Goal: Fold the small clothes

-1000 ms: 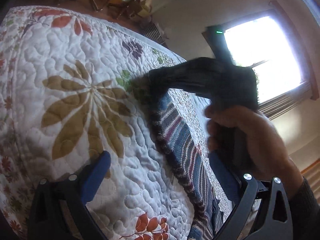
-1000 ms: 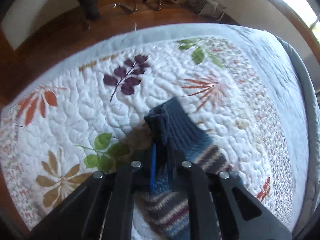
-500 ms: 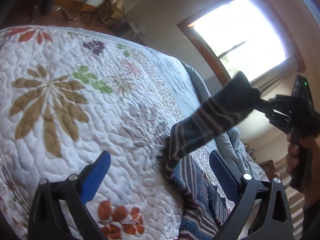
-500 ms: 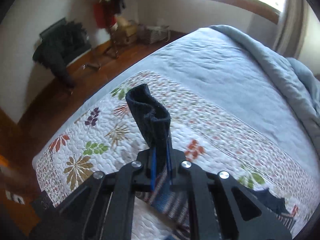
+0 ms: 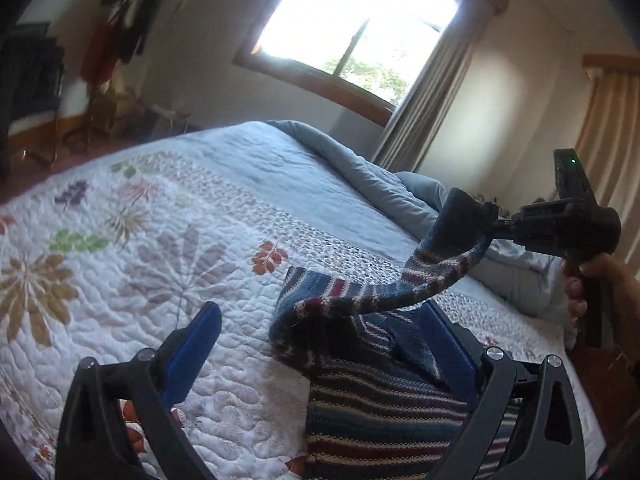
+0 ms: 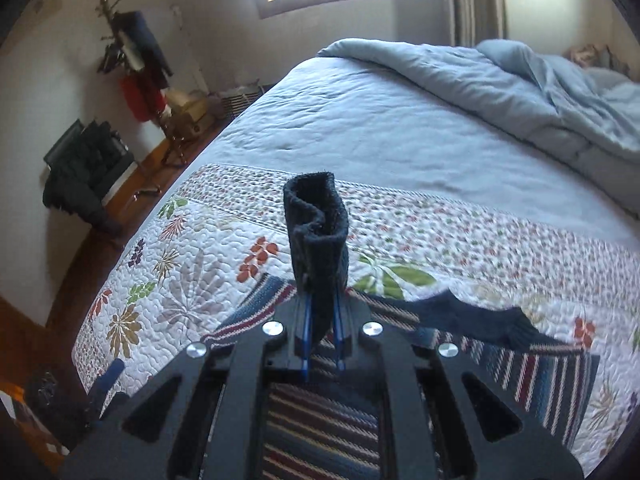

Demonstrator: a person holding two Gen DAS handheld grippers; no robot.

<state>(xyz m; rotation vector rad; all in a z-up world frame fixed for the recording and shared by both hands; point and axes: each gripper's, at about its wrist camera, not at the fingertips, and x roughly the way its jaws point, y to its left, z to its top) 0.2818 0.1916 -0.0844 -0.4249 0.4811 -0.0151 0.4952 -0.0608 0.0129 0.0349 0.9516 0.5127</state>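
A striped knit sweater (image 5: 380, 412) lies on the flowered quilt (image 5: 120, 280) in the left wrist view. Its sleeve (image 5: 420, 280) arches up off the bed to the right. My right gripper (image 5: 494, 220), held by a hand (image 5: 592, 280), is shut on the sleeve's dark cuff (image 5: 460, 208). The right wrist view shows that cuff (image 6: 316, 224) standing up out of my right gripper (image 6: 322, 300), with the sweater's body (image 6: 532, 368) spread below. My left gripper (image 5: 320, 308) hovers open over the sweater's near edge with nothing between its blue pads.
A bunched grey-blue duvet (image 6: 480, 80) lies across the far half of the bed. A coat rack (image 6: 136, 60) and dark furniture (image 6: 80, 168) stand on the wooden floor left of the bed. A bright window (image 5: 360, 20) with a curtain (image 5: 432, 112) is behind.
My right gripper has lifted the cuff off the quilt and carried the sleeve up and to the right. My left gripper has risen and rolled, staying open.
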